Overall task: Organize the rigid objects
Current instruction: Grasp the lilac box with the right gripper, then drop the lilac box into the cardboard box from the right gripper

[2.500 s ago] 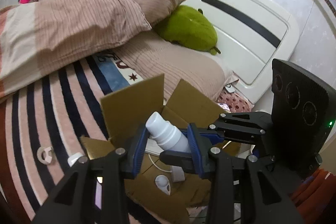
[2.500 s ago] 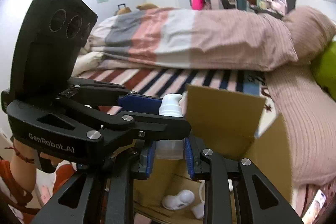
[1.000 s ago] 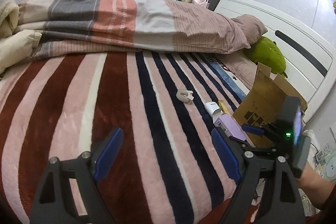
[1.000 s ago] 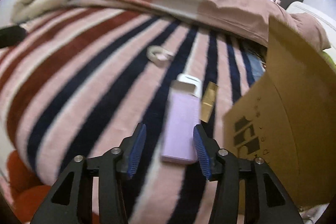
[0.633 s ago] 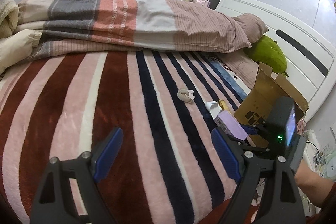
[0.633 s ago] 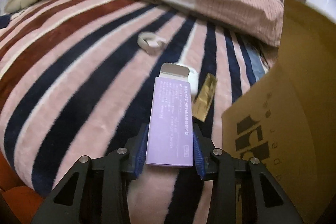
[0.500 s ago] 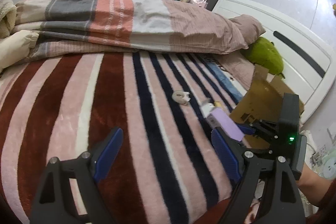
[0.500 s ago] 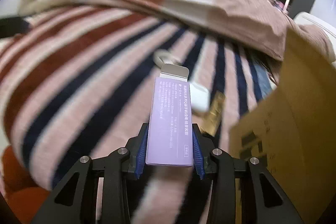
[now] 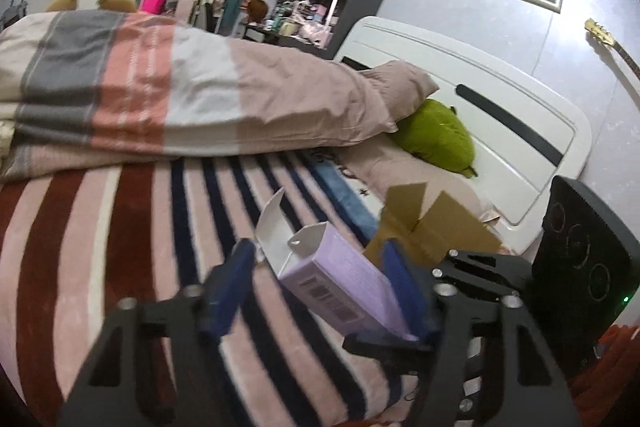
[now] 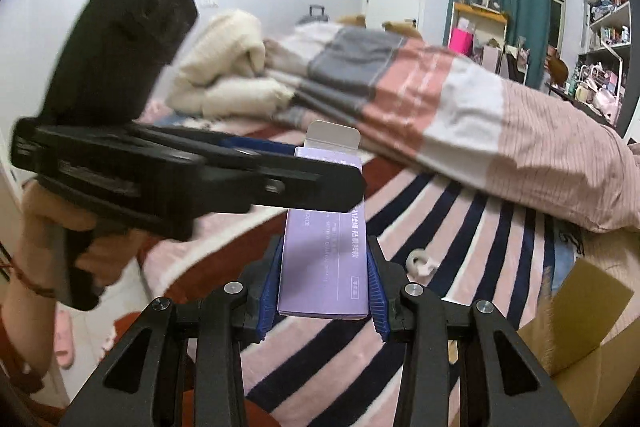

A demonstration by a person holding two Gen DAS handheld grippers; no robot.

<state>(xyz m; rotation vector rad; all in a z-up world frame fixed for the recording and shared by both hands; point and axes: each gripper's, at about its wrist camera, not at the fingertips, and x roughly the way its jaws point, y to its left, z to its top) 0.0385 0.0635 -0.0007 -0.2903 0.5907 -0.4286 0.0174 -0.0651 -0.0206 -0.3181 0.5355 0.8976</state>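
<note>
My right gripper [image 10: 323,297] is shut on a purple carton [image 10: 324,259] with an open white flap and holds it up above the striped blanket. In the left wrist view the same purple carton [image 9: 340,279] sits between the blue pads of my left gripper [image 9: 316,287], whose jaws stand apart around its upper end without clearly touching it. The left gripper's body crosses the right wrist view over the carton's top. An open cardboard box [image 9: 428,231] stands on the bed near the headboard; it also shows in the right wrist view [image 10: 580,323].
A small white ring-shaped piece [image 10: 420,261] lies on the striped blanket [image 9: 120,227]. A folded duvet [image 9: 180,95], a green plush [image 9: 436,139] and the white headboard [image 9: 500,131] lie beyond. The floor with a pink slipper [image 10: 64,339] is at the bed's left edge.
The right gripper took the purple carton off the blanket and lifted it. The left gripper swung right, narrowed its jaws and came around the carton's upper end.
</note>
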